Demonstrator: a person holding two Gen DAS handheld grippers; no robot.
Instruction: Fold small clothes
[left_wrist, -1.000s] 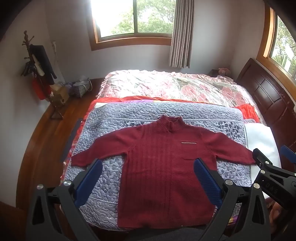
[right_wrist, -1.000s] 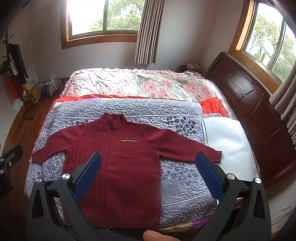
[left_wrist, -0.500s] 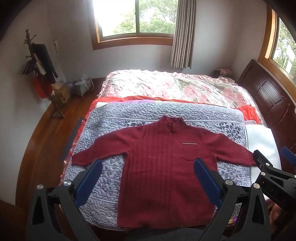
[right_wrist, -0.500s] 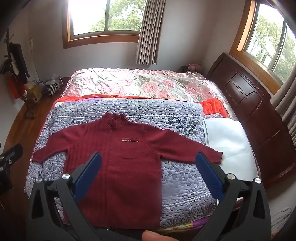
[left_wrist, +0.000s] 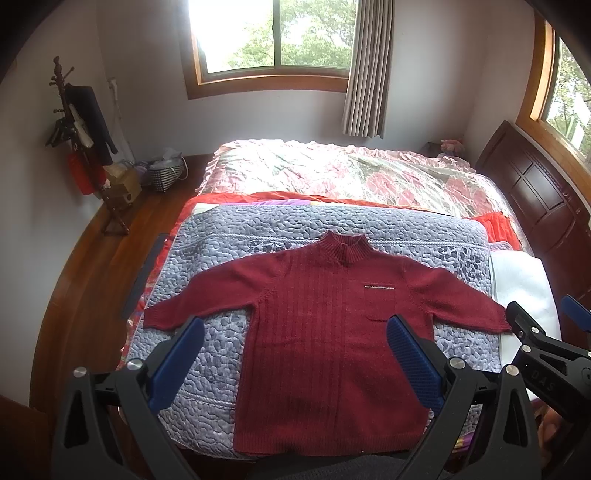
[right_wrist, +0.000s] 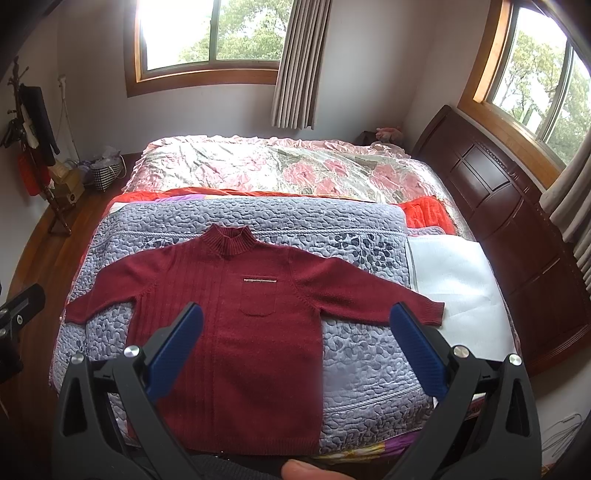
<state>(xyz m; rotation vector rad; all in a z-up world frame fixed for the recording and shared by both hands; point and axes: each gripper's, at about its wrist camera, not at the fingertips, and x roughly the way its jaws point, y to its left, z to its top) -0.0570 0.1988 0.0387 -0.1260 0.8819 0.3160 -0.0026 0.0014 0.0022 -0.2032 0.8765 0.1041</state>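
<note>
Room: a bedroom with wooden-framed windows, a dark headboard (right_wrist: 509, 192) along the right side and a coat stand (left_wrist: 79, 140) by the left wall.
Surface: a bed, with a grey-lilac quilt (left_wrist: 332, 225) over its near half and a pink floral cover (right_wrist: 280, 168) over the far half.
Sweater: a dark red knit sweater (left_wrist: 332, 343) lies flat and face up on the quilt, collar toward the far edge, hem at the near edge, both sleeves spread out and angled slightly down. The cuff nearest the headboard reaches a white sheet (right_wrist: 454, 280) at the quilt's right edge.
Left claw: the left claw (left_wrist: 295, 365) hovers above the hem, jaws wide apart, holding nothing.
Right claw: the right claw (right_wrist: 295, 350) hovers over the sweater's right half, jaws wide apart, empty.
Stage: by my reading, folding has not begun; the garment is only laid out.
Doing it well: probably each claw should come down on one sleeve near the cuff and pinch only the knit, not the quilt beneath. Carry each sleeve across the chest with its edge parallel to the side seam, and keep the body flat so no crease forms under the fold.
Risk: thick knit may slip from a shallow pinch.
</note>
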